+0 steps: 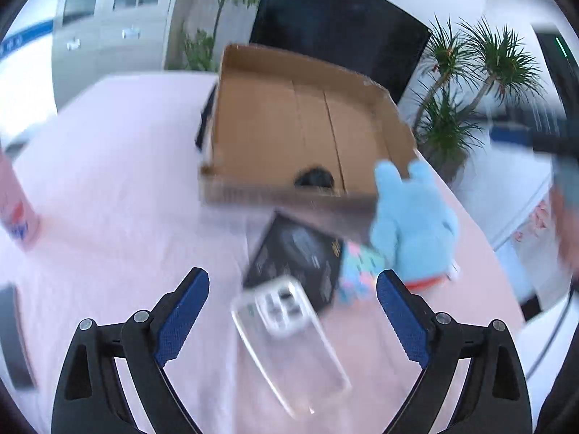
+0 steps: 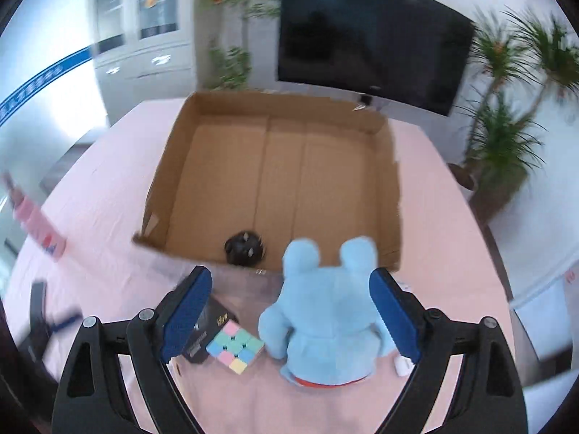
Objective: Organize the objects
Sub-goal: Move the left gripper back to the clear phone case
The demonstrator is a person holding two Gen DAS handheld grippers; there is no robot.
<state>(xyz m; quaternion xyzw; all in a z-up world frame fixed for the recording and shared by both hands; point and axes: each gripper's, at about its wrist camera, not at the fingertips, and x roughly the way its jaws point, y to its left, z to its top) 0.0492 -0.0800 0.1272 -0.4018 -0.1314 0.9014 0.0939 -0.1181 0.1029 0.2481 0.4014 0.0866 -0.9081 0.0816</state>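
Since the cardboard box [image 2: 282,166] sits open on the pink table [image 2: 452,217] with only a dark round object [image 2: 244,249] inside, you have room to drop things in. Your right gripper [image 2: 291,320] is spread wide and holds nothing, with the blue plush toy [image 2: 325,322] between its jaws; close low on the soft body, then lift over the near wall. Your left gripper [image 1: 293,316] is equally wide and empty above the clear phone case [image 1: 289,343]. The black box [image 2: 208,329] and pastel cube [image 2: 235,349] lie just beside the plush.
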